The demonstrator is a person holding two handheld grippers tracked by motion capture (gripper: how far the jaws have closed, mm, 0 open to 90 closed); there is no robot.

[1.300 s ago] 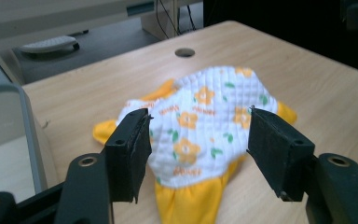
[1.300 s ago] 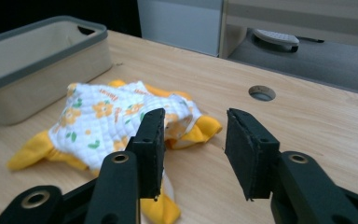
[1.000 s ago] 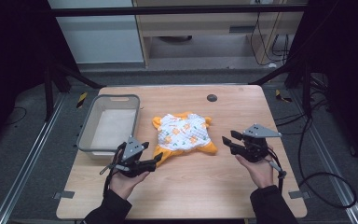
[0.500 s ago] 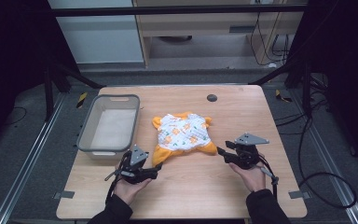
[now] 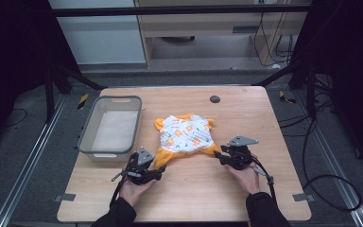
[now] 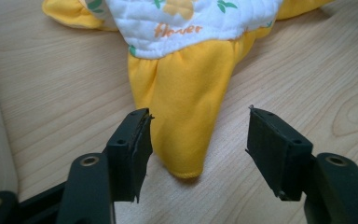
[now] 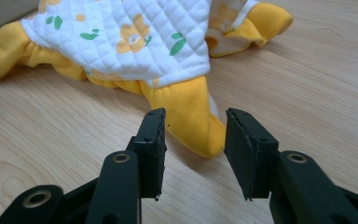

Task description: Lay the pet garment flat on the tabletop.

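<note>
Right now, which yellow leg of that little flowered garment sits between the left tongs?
The near-left yellow leg, pointing toward the grey bin side. It lies between the open left tongs, unpinched; the other near leg faces the right tongs.

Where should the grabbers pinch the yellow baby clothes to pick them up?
Probably the two yellow sleeve tips of the baby garment nearest the person. Each lies flat and points toward a gripper, so come in low from the near edge: left gripper and right gripper already straddle one, jaws open.
</note>
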